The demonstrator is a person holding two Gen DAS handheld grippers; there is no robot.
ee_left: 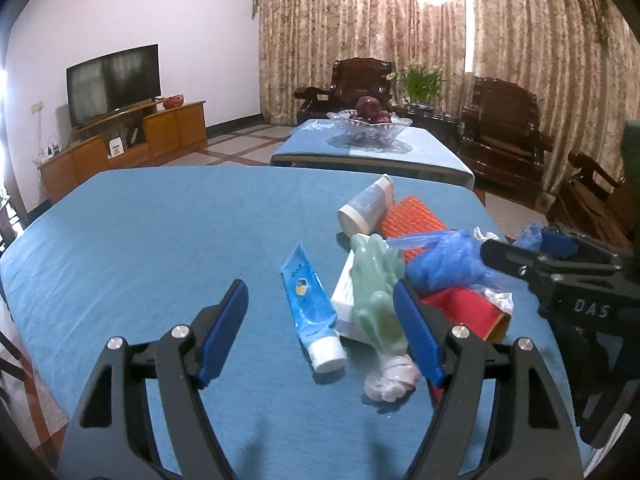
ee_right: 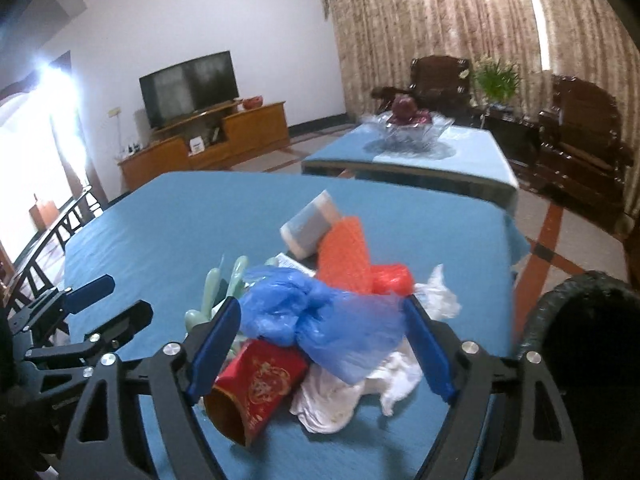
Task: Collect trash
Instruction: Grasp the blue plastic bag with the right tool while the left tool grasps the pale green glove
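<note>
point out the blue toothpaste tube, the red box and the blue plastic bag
blue toothpaste tube point(ee_left: 308, 304), left wrist view, middle of its body
red box point(ee_right: 260, 384), right wrist view, its patterned side
blue plastic bag point(ee_right: 316, 316), right wrist view, its crumpled middle

Count of items on blue table, both wrist views

Tallied: one blue toothpaste tube; one pale green glove; one grey-white roll; one orange textured piece; one crumpled blue plastic bag; one red box; one red crumpled wrapper; white tissue, number of pieces uncertain. Beyond: one second table, one glass fruit bowl, one television, at least two dark wooden armchairs.
</note>
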